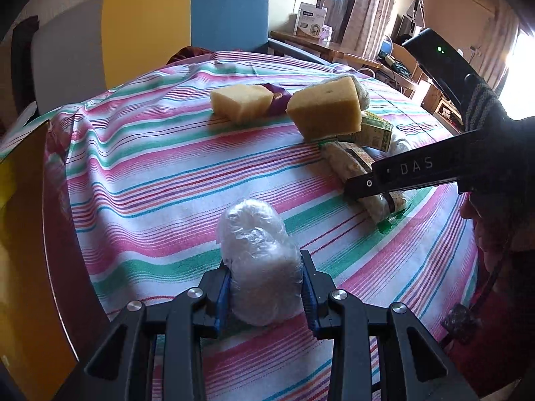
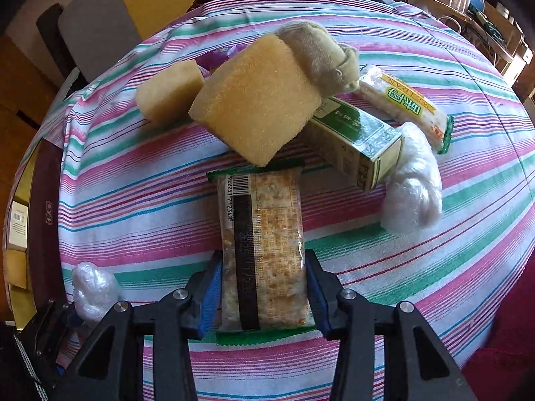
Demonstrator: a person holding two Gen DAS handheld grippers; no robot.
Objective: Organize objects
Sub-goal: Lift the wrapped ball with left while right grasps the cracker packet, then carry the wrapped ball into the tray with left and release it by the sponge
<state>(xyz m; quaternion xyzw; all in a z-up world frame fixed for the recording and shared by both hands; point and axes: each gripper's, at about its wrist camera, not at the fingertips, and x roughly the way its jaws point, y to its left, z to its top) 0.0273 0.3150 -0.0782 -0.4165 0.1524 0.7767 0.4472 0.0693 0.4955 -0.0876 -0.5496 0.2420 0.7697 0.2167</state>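
Note:
A bundle wrapped in clear plastic (image 1: 260,260) stands on the striped cloth, and my left gripper (image 1: 265,287) is shut on it. The same bundle (image 2: 93,290) shows at the lower left of the right wrist view. A cracker packet (image 2: 264,244) with a barcode lies lengthwise between the pads of my right gripper (image 2: 264,287), which press on both its long sides. In the left wrist view the right gripper's fingers (image 1: 401,173) reach down onto that packet (image 1: 351,163).
Behind lie a small sponge (image 2: 167,92), a big sponge (image 2: 254,100) leaning on a green box (image 2: 357,137), a beige sock (image 2: 321,53), a second cracker packet (image 2: 404,107) and another plastic bundle (image 2: 411,193). A yellow and blue chair (image 1: 187,16) stands past the table's far edge.

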